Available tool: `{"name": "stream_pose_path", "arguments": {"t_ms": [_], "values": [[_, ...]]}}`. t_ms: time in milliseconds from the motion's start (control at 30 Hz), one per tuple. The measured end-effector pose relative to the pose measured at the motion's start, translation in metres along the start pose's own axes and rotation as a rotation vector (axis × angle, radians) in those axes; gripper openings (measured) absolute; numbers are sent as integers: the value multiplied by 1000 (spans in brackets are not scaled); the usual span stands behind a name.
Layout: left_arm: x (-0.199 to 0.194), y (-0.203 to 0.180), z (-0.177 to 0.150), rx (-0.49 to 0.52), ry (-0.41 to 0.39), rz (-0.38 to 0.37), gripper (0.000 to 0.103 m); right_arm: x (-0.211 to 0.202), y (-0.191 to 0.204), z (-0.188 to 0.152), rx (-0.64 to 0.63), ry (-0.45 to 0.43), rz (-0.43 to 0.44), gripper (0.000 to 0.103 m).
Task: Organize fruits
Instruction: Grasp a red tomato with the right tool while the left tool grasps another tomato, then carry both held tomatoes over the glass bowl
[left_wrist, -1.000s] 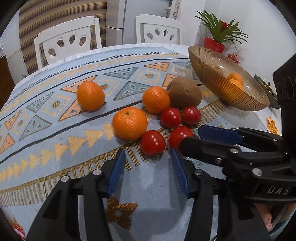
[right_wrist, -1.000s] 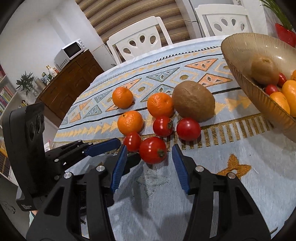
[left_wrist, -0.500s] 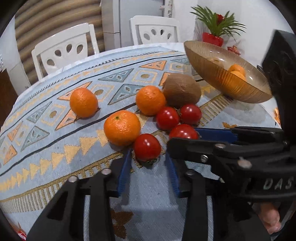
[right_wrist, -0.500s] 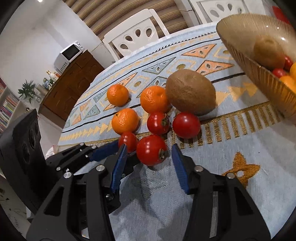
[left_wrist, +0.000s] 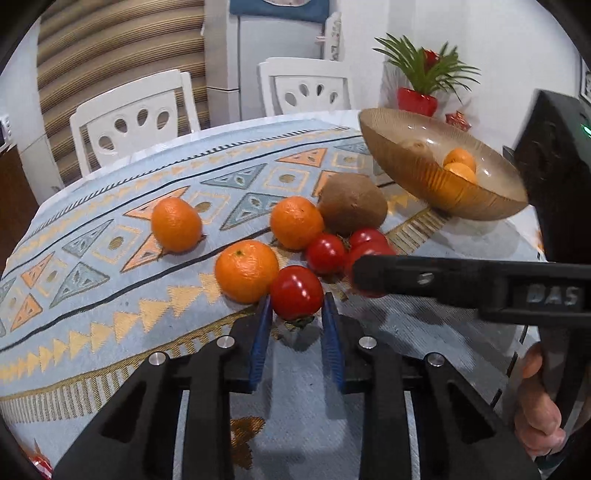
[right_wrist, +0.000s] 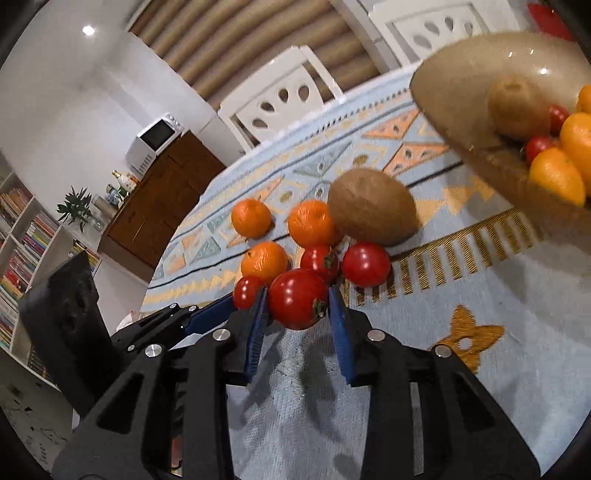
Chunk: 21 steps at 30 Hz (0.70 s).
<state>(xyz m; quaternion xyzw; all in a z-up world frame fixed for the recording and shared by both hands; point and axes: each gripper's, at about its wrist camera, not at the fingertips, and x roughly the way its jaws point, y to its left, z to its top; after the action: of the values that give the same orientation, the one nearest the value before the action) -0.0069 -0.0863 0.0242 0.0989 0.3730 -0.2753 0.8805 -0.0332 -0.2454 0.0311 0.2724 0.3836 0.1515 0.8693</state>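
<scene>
Red tomatoes, oranges and a brown kiwi (left_wrist: 351, 210) lie bunched on the patterned tablecloth. My left gripper (left_wrist: 296, 301) is shut on the nearest tomato (left_wrist: 295, 286), its blue pads pressing both sides. Beside that tomato sits an orange (left_wrist: 245, 269). My right gripper (right_wrist: 297, 291) is shut on another tomato (right_wrist: 295, 299), just right of the left one. In the left wrist view the right gripper's black finger crosses in front of that fruit. The amber glass bowl (right_wrist: 454, 107) at the right holds a kiwi, tomatoes and oranges.
Two more tomatoes (right_wrist: 365, 264) and two oranges (left_wrist: 176, 223) lie loose beyond the grippers. The bowl (left_wrist: 424, 192) stands tilted toward me at the right. White chairs (left_wrist: 136, 122) stand behind the table, with a potted plant (left_wrist: 424, 85) at the far right. A hand (left_wrist: 535, 398) holds the right gripper.
Both grippers moved forward around a tomato each and closed on it. The right wrist view has tilted, and the bowl looms larger in it.
</scene>
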Motion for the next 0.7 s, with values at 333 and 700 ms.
{"name": "stream_pose_path", "arguments": {"t_ms": [333, 700], "values": [[-26, 13, -26, -135, 53, 65, 26, -20, 16, -19, -163, 42, -188, 34], [-56, 19, -41, -192, -101, 147, 27, -10, 10, -35, -223, 105, -216, 45]]}}
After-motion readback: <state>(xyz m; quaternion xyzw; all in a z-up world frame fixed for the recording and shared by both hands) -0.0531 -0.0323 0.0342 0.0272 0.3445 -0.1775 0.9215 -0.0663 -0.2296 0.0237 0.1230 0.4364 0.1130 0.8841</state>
